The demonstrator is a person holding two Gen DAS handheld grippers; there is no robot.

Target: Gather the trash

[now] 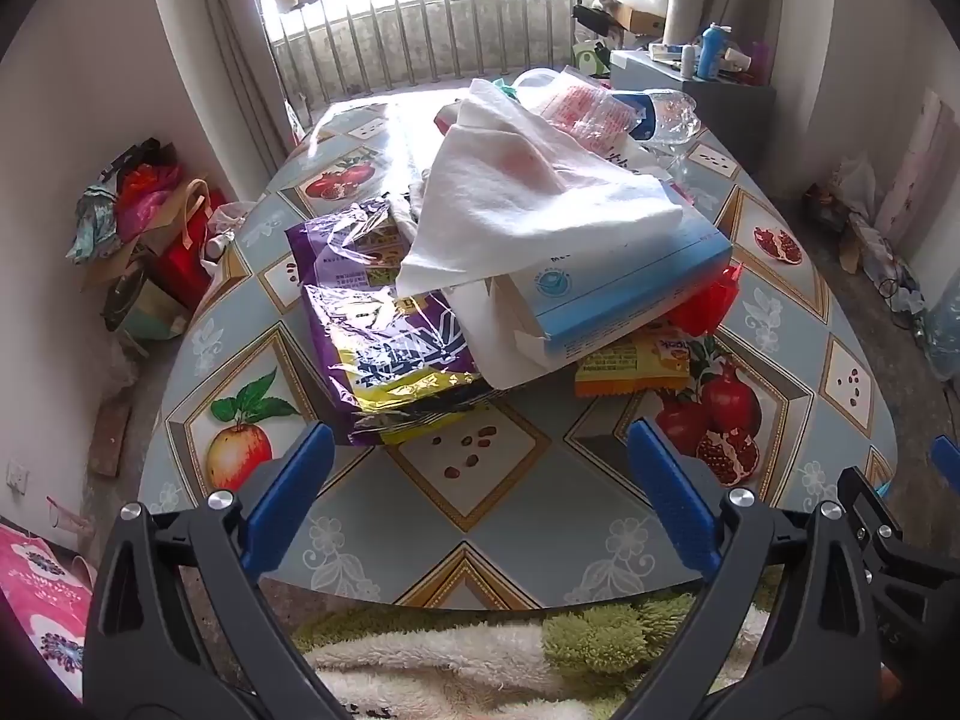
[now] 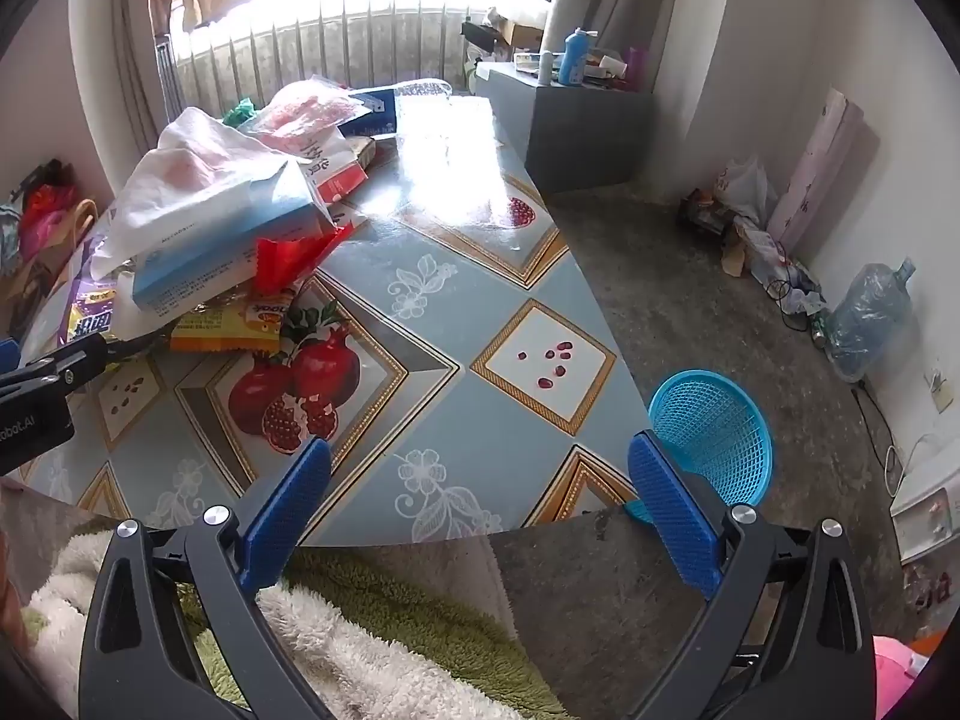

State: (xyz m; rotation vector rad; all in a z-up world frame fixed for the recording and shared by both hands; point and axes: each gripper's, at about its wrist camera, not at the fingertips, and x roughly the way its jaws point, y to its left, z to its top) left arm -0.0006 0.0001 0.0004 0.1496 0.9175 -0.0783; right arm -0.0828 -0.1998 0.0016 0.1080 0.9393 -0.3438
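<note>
A pile of trash lies on the fruit-patterned table (image 1: 480,504): a purple and yellow snack bag (image 1: 384,336), a blue and white carton (image 1: 624,294) with a white tissue (image 1: 528,204) draped over it, a red wrapper (image 1: 708,300), an orange wrapper (image 1: 630,366) and a crushed clear bottle (image 1: 666,114). My left gripper (image 1: 480,492) is open and empty above the table's near edge, in front of the purple bag. My right gripper (image 2: 480,510) is open and empty over the table's near right edge. A blue mesh basket (image 2: 714,432) stands on the floor beside the table.
A grey cabinet (image 2: 576,132) with bottles stands at the back right. Bags (image 1: 144,222) are heaped by the left wall. A large water jug (image 2: 870,318) and clutter lie along the right wall. A fluffy green and white fabric (image 2: 360,630) is below the grippers.
</note>
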